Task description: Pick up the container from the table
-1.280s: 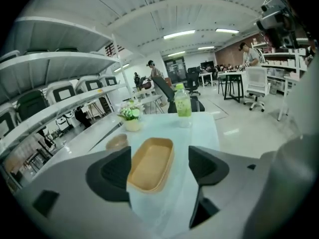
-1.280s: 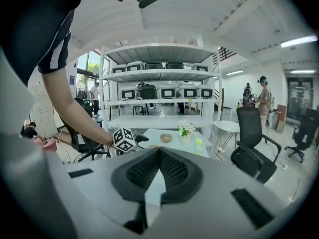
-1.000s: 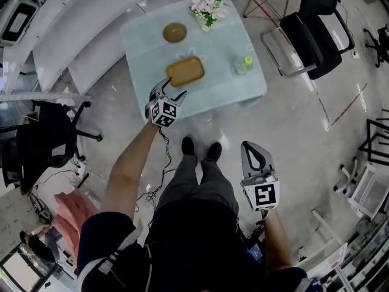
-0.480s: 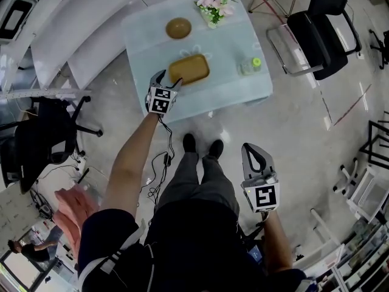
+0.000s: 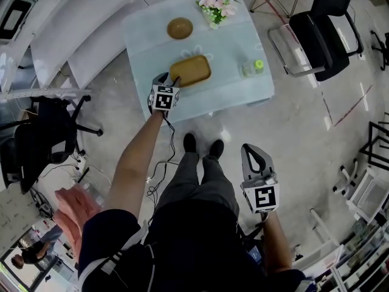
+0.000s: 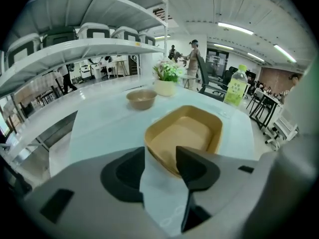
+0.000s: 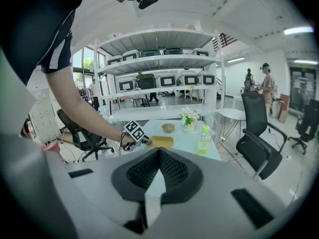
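Left gripper view: the tan rectangular container (image 6: pixel 185 132) sits on the bench (image 6: pixel 99 128), its near rim between the left gripper's (image 6: pixel 160 151) fingers (image 6: pixel 197 168), which have just been closing but stand apart; right gripper's (image 7: pixel 158 153) fingers together.

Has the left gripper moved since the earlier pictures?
Yes: the left gripper came closer to the tan container; its jaws have just been closing, with its rim between them.
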